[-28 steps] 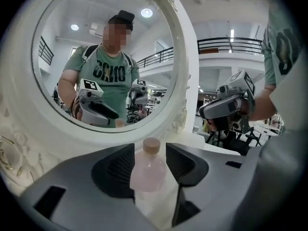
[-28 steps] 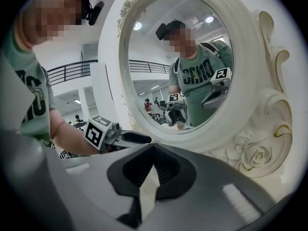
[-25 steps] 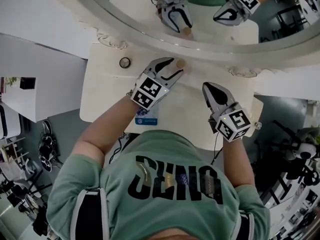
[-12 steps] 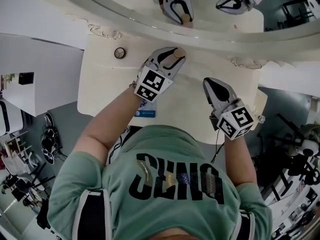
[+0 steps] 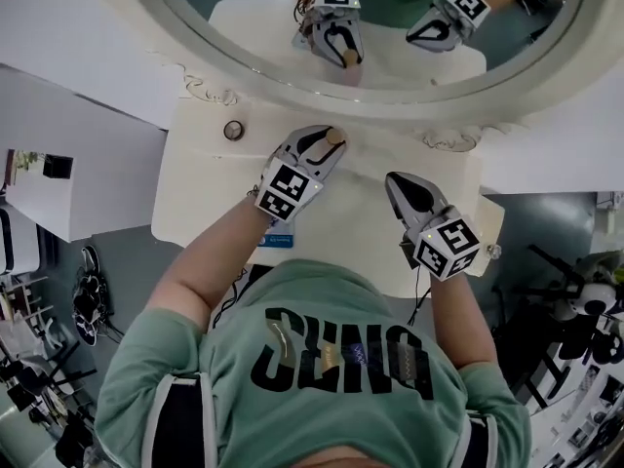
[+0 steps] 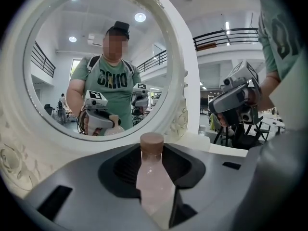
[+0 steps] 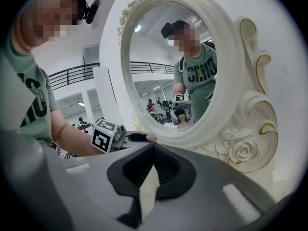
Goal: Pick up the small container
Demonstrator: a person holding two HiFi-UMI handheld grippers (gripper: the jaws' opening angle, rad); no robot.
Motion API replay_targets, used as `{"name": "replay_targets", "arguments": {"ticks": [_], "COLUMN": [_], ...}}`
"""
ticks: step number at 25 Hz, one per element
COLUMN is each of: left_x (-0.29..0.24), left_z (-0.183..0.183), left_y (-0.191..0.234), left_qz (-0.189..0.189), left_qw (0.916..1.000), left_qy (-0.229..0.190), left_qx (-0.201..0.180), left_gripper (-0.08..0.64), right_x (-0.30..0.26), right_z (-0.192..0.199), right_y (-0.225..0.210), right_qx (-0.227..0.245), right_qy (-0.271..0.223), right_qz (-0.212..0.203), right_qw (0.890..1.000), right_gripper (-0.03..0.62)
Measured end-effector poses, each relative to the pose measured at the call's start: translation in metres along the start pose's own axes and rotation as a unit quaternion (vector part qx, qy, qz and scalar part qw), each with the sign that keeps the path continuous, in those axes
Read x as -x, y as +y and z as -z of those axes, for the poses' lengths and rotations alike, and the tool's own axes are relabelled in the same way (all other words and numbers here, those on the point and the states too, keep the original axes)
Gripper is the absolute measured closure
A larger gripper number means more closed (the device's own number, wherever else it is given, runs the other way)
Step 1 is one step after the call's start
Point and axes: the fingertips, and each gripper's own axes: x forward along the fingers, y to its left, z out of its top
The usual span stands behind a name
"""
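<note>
The small container (image 6: pixel 153 177) is a pale pink bottle with a brown cap (image 5: pixel 334 136). It stands on the white table (image 5: pixel 195 193) close to the mirror frame. My left gripper (image 5: pixel 330 142) has it between its jaws, which are closing, and both pads touch the bottle's sides. In the left gripper view, that left gripper (image 6: pixel 154 158) shows the bottle filling the gap, cap up. My right gripper (image 5: pixel 395 181) hovers over the table to the right, shut and holding nothing. In its own view the right gripper (image 7: pixel 147 174) shows only a thin slit.
A large round mirror (image 5: pixel 390 27) in an ornate white frame (image 7: pixel 240 148) stands along the table's far edge and reflects both grippers. A small round dark object (image 5: pixel 234 130) lies at the far left. A blue label (image 5: pixel 276 239) sits at the near edge.
The left gripper has slid forward so the bottle, before at its fingertips, now sits between the jaws, which have narrowed onto it. The right gripper has stayed about where it was.
</note>
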Motion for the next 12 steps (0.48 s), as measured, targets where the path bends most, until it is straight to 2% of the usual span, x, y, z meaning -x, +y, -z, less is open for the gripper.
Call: {"name": "replay_targets", "arguments": {"ticks": [7,12], "left_x": [0.022,0.042], "left_z": [-0.036,-0.068], "left_y": [-0.013,-0.018], "left_qz": [0.007,0.015], "left_qw": [0.9999,0.9998], "left_qy": [0.003,-0.001], "left_qx": [0.008,0.016], "left_gripper": [0.420,0.420], "right_x": [0.015,0.024], "right_z": [-0.026,-0.047], "right_y": [0.008,0.011], "right_qx": [0.022,0.021], "right_qy": [-0.011,-0.025], "right_qz": [-0.003,0.007], "right_qw": [1.000,0.999], "right_gripper": [0.583,0.583]}}
